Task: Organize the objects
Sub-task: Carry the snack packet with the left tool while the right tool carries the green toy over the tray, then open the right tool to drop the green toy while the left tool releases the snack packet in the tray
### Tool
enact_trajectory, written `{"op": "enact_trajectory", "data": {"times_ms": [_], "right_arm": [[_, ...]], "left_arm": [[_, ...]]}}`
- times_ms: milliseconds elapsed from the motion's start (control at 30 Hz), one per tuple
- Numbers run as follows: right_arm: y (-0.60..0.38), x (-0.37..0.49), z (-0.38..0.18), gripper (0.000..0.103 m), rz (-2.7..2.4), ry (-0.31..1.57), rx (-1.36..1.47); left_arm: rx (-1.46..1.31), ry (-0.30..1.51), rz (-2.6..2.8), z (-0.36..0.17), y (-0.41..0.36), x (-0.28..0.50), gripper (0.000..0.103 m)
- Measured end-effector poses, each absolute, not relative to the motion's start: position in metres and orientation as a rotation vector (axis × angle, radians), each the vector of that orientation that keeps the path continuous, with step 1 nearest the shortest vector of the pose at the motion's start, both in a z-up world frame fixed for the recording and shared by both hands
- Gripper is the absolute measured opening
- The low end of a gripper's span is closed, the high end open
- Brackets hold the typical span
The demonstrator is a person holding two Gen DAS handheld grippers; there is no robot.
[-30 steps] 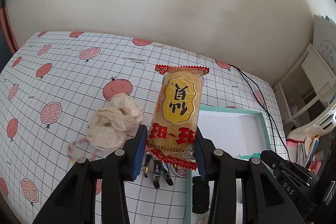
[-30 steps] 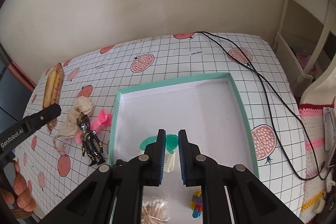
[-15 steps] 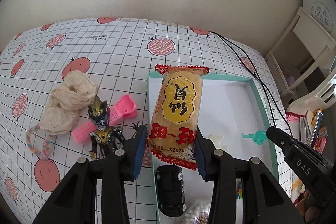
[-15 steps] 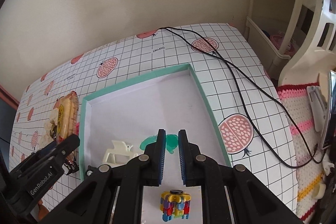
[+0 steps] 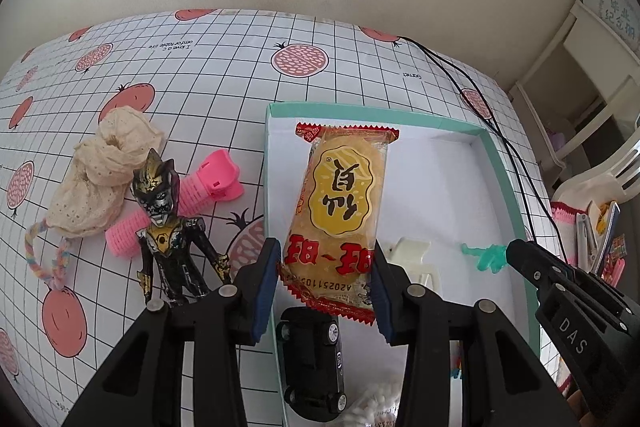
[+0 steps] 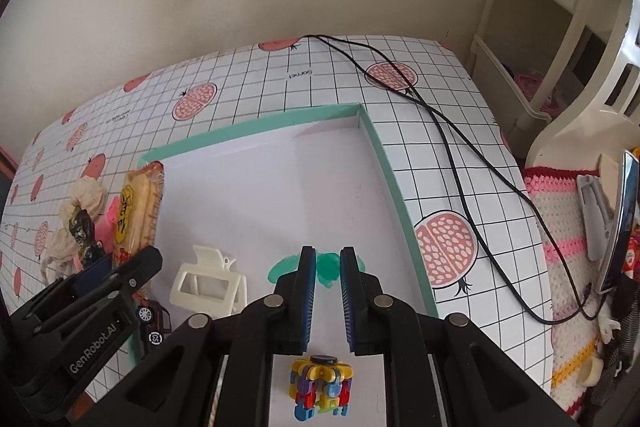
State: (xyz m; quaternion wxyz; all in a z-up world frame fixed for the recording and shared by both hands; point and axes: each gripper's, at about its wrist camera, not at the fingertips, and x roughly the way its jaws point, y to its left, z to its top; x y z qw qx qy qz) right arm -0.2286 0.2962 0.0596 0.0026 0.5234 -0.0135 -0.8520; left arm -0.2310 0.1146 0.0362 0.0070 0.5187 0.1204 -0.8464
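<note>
Grid-print counter (image 5: 224, 75) w/ pomegranate motifs, against a cream wall. Left claw (image 5: 325, 287) is clenched on the snack pack (image 5: 340, 211), held above the teal-rimmed tray's (image 5: 360, 109) left side. Best move, imo: lower over bare tray floor, clear of the toy car (image 5: 312, 359) & white clip (image 6: 208, 283), then release. Pack is yellow-orange w/ red crimped ends, glossy, prob slippery. Right claw (image 6: 327, 291) grips a green piece (image 6: 326, 265).

Left gripper (image 5: 325, 281) clamped; right gripper (image 6: 327, 301) seemingly gripping, narrowly parted.
</note>
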Motion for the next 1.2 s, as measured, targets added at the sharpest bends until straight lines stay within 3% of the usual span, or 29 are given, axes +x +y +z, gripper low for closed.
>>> {"op": "enact_trajectory", "data": {"times_ms": [367, 533, 800, 1033, 1200], "right_arm": [[0.286, -0.229, 0.049, 0.014, -2.508, -0.069, 1.799], [0.285, -0.229, 0.052, 0.015, -2.491, -0.079, 1.812], [0.283, -0.228, 0.070, 0.039, -2.509, -0.085, 1.778], [0.282, -0.226, 0.088, 0.047, -2.545, -0.082, 1.727], [0.279, -0.224, 0.098, 0.068, -2.566, -0.071, 1.691]], "left_arm": [[1.657, 0.376, -2.643, 0.035, 0.113, -0.231, 0.045], [1.678, 0.349, -2.643, 0.043, 0.115, -0.232, 0.051], [1.661, 0.326, -2.667, 0.066, 0.112, -0.231, 0.057], [1.607, 0.289, -2.671, 0.093, 0.102, -0.228, 0.062], [1.578, 0.227, -2.632, 0.102, 0.094, -0.226, 0.067]]}}
